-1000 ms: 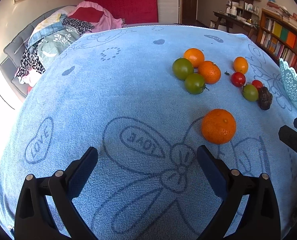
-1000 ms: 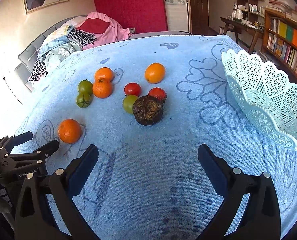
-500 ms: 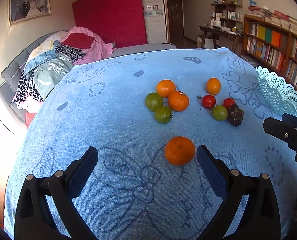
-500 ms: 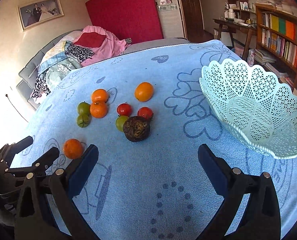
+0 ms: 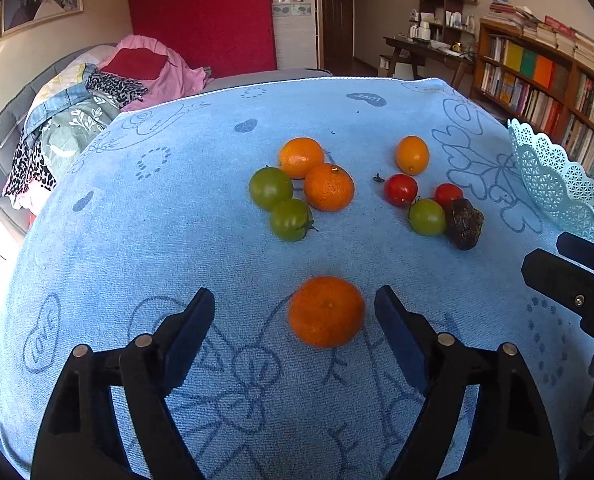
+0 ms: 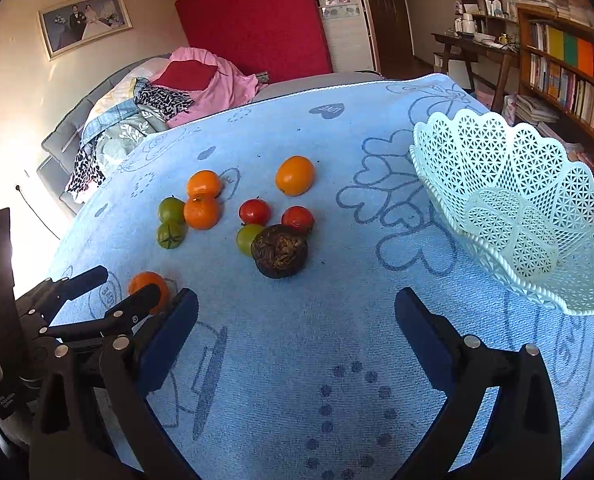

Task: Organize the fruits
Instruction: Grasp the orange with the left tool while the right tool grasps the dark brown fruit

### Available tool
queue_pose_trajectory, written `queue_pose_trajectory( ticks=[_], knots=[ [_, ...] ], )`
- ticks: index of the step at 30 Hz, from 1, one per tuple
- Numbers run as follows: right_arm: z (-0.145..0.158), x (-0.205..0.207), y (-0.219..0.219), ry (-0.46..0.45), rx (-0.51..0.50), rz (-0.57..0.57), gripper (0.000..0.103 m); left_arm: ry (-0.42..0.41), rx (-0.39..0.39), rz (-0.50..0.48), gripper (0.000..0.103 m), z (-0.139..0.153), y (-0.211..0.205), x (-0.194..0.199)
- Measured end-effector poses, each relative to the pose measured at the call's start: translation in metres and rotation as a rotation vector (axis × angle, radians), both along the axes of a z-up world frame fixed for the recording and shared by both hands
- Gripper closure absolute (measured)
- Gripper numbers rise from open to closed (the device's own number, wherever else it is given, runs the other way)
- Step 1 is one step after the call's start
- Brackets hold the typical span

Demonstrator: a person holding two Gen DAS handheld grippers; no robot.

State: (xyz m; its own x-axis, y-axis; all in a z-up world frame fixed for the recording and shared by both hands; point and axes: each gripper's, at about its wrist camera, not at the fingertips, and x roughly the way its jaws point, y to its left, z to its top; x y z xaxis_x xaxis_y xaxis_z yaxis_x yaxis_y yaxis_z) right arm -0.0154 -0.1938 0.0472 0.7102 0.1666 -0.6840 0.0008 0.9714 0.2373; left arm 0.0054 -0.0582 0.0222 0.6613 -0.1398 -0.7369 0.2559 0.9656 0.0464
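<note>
A lone orange tangerine lies on the blue towel, between the open jaws of my left gripper, nearer the right finger and untouched. Farther back lie two oranges and two green tomatoes, then an orange, two red tomatoes, a green one and a dark wrinkled fruit. My right gripper is open and empty over bare towel, short of the dark fruit. The pale lattice basket stands at the right and holds nothing.
The towel-covered table ends at the far edge. A sofa with heaped clothes lies beyond it on the left. A bookshelf and a desk stand at the right.
My left gripper has swung right and moved forward until the lone tangerine lies between its jaws. My right gripper has drawn back and turned right, bringing more of the basket into view.
</note>
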Motion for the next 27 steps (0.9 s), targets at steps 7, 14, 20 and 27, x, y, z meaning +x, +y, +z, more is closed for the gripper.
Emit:
queue_pose_trajectory(
  ticks=[7, 14, 20, 27],
  knots=[
    [-0.011, 0.012, 0.009, 0.043, 0.026, 0.049, 0.028, 0.068, -0.071, -0.016, 0.048, -0.012, 0.003, 0.008],
    [-0.014, 0.039, 0.008, 0.079, 0.033, 0.051, 0.045, 0.016, -0.096, -0.023, 0.062, -0.004, 0.006, -0.001],
    [-0.022, 0.064, 0.005, 0.118, 0.054, 0.053, 0.047, -0.006, -0.126, -0.003, 0.063, 0.000, 0.012, -0.004],
    [-0.030, 0.077, 0.009, 0.122, 0.083, 0.080, 0.059, -0.006, -0.132, -0.005, 0.063, 0.001, 0.013, -0.003]
  ],
)
